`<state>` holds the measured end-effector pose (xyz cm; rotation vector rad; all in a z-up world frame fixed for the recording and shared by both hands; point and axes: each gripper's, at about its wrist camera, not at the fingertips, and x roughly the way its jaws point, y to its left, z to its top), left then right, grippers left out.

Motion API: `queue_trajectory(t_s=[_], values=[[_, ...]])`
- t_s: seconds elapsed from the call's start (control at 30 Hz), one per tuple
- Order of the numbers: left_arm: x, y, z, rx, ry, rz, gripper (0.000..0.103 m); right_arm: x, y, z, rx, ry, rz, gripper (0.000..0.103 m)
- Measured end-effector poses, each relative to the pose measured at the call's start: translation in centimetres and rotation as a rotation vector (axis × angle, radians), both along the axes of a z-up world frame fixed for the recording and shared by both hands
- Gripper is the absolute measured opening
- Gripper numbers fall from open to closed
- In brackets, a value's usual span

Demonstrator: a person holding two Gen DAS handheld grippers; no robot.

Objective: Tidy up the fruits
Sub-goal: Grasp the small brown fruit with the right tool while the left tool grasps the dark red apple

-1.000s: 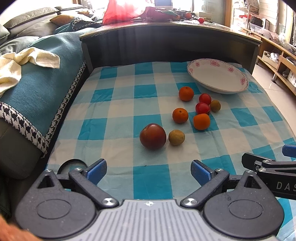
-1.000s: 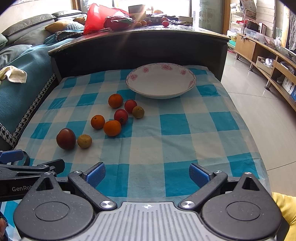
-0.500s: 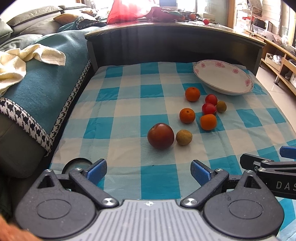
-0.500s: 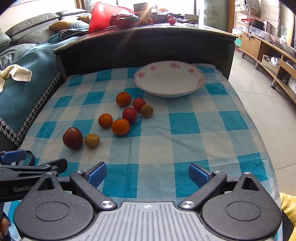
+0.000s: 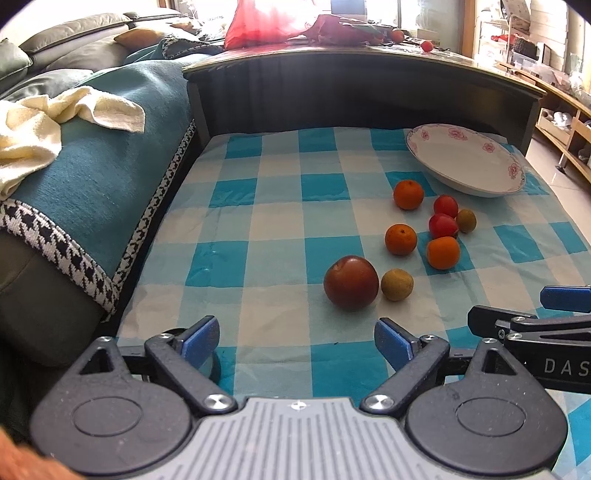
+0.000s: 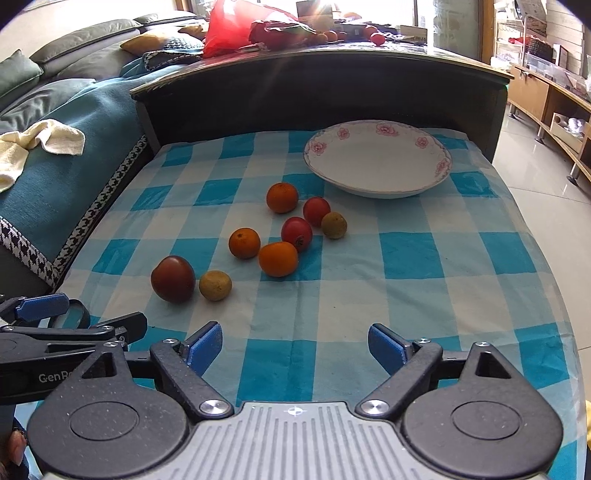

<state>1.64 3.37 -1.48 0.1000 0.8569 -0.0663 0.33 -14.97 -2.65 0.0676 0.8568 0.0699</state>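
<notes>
Several fruits lie loose on the blue-checked cloth (image 5: 273,229). A dark red apple (image 5: 351,282) (image 6: 173,278) sits nearest, beside a small tan fruit (image 5: 397,284) (image 6: 215,285). Beyond are three oranges (image 5: 443,252) (image 6: 278,259), two red tomatoes (image 5: 443,225) (image 6: 296,233) and another tan fruit (image 6: 334,225). A white floral bowl (image 5: 465,162) (image 6: 376,162) stands empty at the back. My left gripper (image 5: 297,341) hovers just short of the apple, jaws closing with nothing between them. My right gripper (image 6: 295,345) hangs over bare cloth, jaws likewise closing on nothing.
A teal-covered sofa (image 5: 92,177) with a cream towel (image 5: 48,118) borders the table's left side. A dark raised counter (image 6: 314,85) walls the back, with a red bag (image 6: 236,26) on top. Tiled floor (image 6: 546,177) lies to the right. Each gripper shows in the other's view.
Both views have shifted slightly so the fruits sit further right in frame. Both grippers' blue pads stand a little closer together than before.
</notes>
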Motion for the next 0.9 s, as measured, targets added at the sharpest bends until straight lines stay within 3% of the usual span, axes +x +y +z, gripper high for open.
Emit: queue_trajectory(t_s=[0.47,0.9], values=[[1.7,2.3,-1.0,0.022,0.022,0.035,0.097,3.6,2.5,-1.1,0.024,0.026,0.192,0.066],[1.7,3.0,-1.4,0.019,0.018,0.022,0.097,5.9,4.5,-2.6,0.035,0.06,0.293,0.039]])
